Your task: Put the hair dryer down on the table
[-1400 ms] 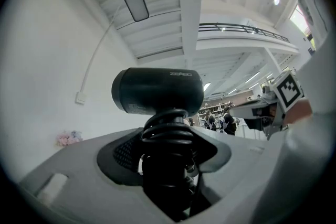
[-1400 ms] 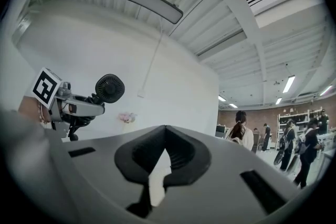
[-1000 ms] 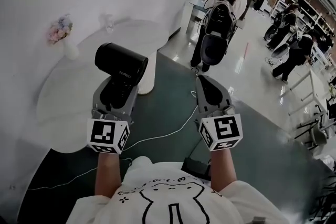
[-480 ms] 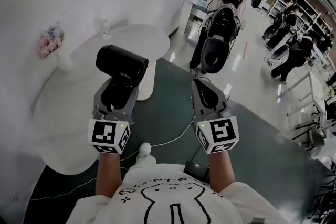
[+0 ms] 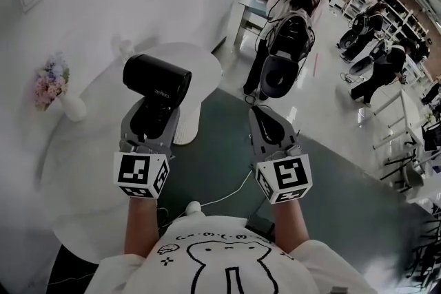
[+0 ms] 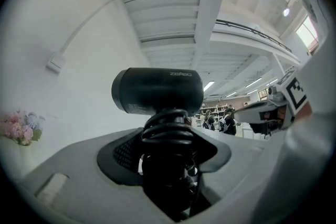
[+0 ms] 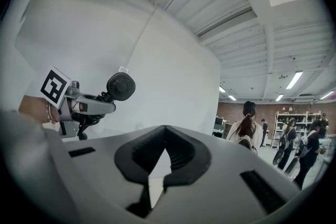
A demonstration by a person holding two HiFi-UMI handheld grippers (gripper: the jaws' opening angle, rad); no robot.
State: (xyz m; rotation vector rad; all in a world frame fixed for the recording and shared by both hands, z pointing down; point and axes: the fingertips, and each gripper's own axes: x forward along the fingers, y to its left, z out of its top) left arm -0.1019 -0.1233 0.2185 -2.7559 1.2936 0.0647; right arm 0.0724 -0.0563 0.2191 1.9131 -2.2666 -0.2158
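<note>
Watching from beside the table: over the last second the carrier has closed in on the white round table (image 5: 83,169). More of its top now lies under the arms. The vase of flowers (image 5: 53,82) near the table's left edge sits closer to them than it did.

Grip unchanged. The left gripper (image 5: 153,117) holds its jaws set wide, clamped on the handle of the hair dryer (image 5: 157,81). The left gripper view shows coiled cord wound around that handle between the pads. The black barrel stands above the jaws and points towards the vase side.

Dryer position: held in the air over the right-hand part of the table, near its right edge. It is clear of the surface, with no contact visible.

The right gripper (image 5: 267,117) has its jaws closed together with nothing between them. It hangs off the table's right edge, over the dark floor where a white cable (image 5: 227,195) runs.

Judgement: approach is done or nearly done, and lowering has not begun. The next step needs a descent onto a bare part of the top, well apart from the vase. Release should come only once the barrel rests on the table, because a top-heavy dryer near the edge could roll off.
</note>
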